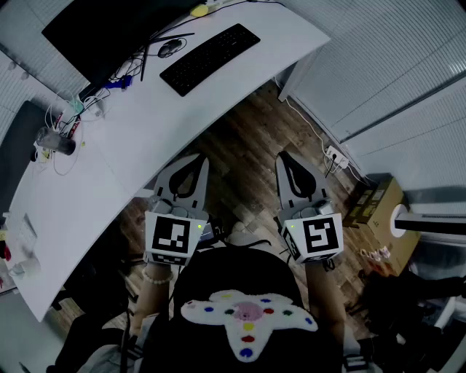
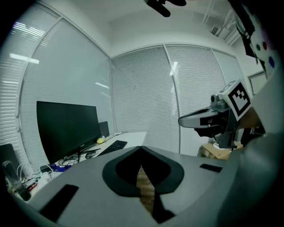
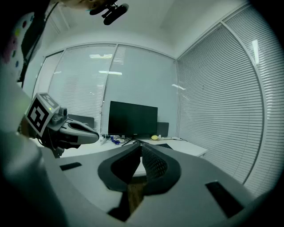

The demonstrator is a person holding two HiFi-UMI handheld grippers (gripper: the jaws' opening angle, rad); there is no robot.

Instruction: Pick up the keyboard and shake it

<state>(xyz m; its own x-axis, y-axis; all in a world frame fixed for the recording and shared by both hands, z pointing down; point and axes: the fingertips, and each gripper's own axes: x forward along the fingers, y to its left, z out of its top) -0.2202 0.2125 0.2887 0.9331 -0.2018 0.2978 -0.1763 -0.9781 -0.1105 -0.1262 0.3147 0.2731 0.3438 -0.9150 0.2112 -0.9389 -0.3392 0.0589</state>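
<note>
A black keyboard [image 1: 210,57] lies on the white desk [image 1: 153,124] at the top of the head view, far ahead of both grippers; the left gripper view shows the keyboard [image 2: 113,146] small at mid-left. My left gripper [image 1: 200,159] is held over the wooden floor just off the desk's near edge, its jaws shut with nothing between them. My right gripper [image 1: 285,156] hangs beside it over the floor, also shut and empty. In the left gripper view the left gripper [image 2: 141,147] points toward the desk; the right gripper [image 3: 140,143] faces the monitor.
A black monitor [image 1: 109,25] stands behind the keyboard, with a mouse [image 1: 170,48], a yellow object [image 1: 199,10] and tangled cables [image 1: 69,116] on the desk. A cardboard box [image 1: 378,205] and a power strip [image 1: 336,156] sit on the floor at right. Window blinds line the right wall.
</note>
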